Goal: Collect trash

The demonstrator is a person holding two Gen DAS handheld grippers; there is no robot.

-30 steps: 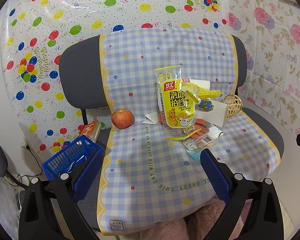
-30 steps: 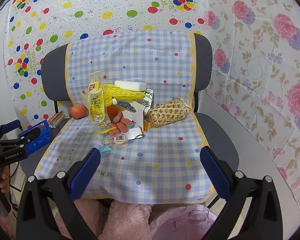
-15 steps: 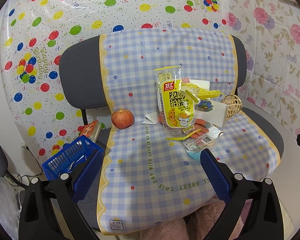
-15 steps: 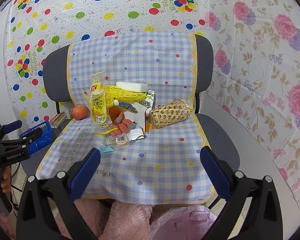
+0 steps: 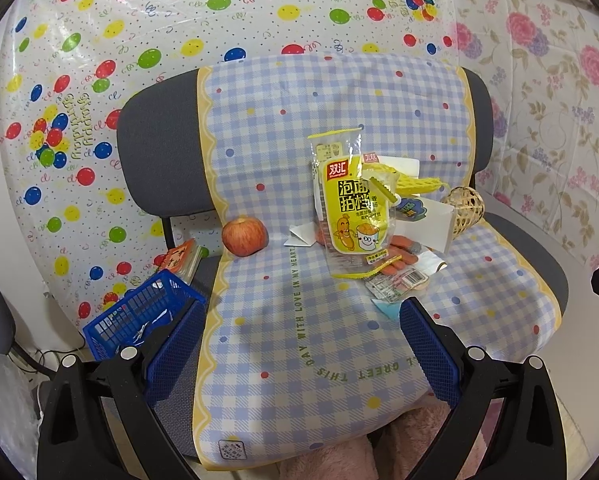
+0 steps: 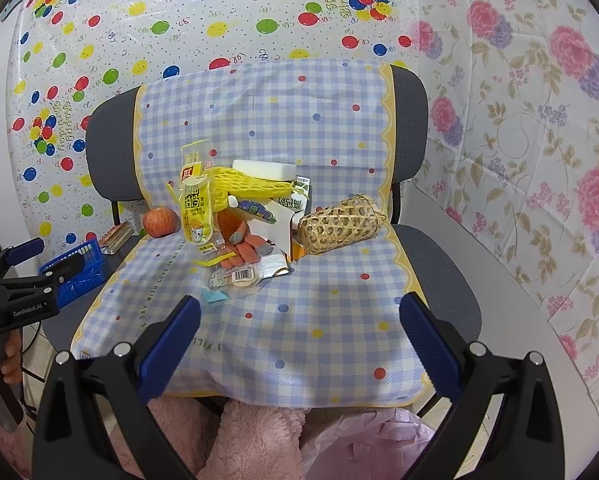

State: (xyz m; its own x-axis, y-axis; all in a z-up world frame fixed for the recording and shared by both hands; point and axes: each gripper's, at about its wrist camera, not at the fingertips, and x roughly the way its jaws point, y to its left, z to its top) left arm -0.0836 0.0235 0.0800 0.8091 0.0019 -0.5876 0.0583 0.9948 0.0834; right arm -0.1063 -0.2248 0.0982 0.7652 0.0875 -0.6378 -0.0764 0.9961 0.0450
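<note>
A chair seat (image 5: 299, 328) covered in blue checked cloth carries a heap of litter. A yellow sausage wrapper (image 5: 349, 208) (image 6: 195, 208) stands upright at its front. Behind it are yellow foam netting (image 6: 247, 190), a white carton (image 6: 283, 220), orange gloves (image 6: 245, 246), a clear barcode wrapper (image 6: 235, 276) and a small blue paper scrap (image 6: 213, 296). My left gripper (image 5: 301, 346) hangs open over the seat's front edge, short of the heap. My right gripper (image 6: 299, 338) is open too, further right above the seat front. Nothing sits between either pair of fingers.
A red apple (image 5: 244, 236) rests at the seat's left edge. A woven bamboo basket (image 6: 339, 224) lies on its side at the right. A blue plastic crate (image 5: 139, 320) stands on the floor to the left. A pink plastic bag (image 6: 371, 444) shows below the seat front.
The right wrist view has drifted slightly, so the chair sits a little to the right in it. The left gripper and the litter have not moved.
</note>
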